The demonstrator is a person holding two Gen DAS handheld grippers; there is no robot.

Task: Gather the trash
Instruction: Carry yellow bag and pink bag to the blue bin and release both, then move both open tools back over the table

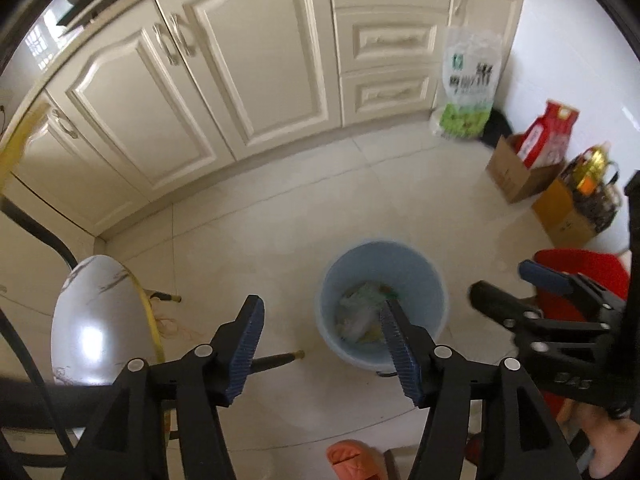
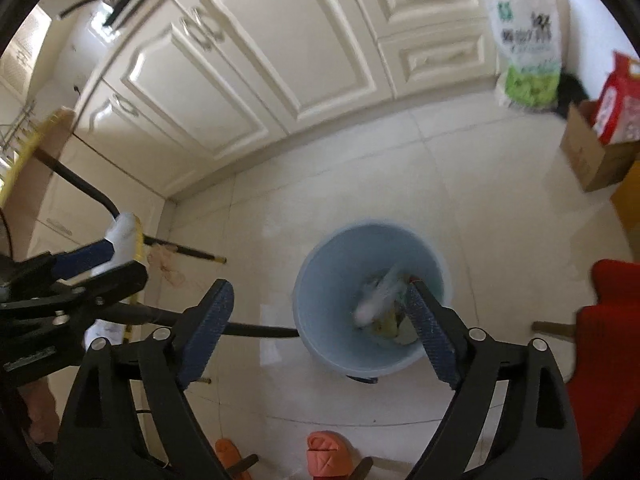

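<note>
Left wrist view: the left gripper point(image 1: 320, 344) hangs over the tiled floor point(image 1: 280, 216) with its fingers apart and nothing between them. Below stands one pale blue bin point(image 1: 420, 272), crumpled trash point(image 1: 360, 312) lying at its bottom. The right gripper point(image 1: 508, 284) enters from the right edge, fingers spread and empty. This view alone shows the round marble tabletop point(image 1: 100, 312), and two cardboard boxes point(image 1: 512, 176) by the wall.

Right wrist view: the right gripper point(image 2: 320, 332) has its fingers wide, holding nothing; a blurred white scrap point(image 2: 376, 296) shows inside the bin point(image 2: 332, 292), whether in mid-air or resting I cannot tell. Two orange slippers point(image 2: 326, 454) show here. The left gripper point(image 2: 108, 260) has something white point(image 2: 122, 232) at its fingers; whether it touches them I cannot tell.
</note>
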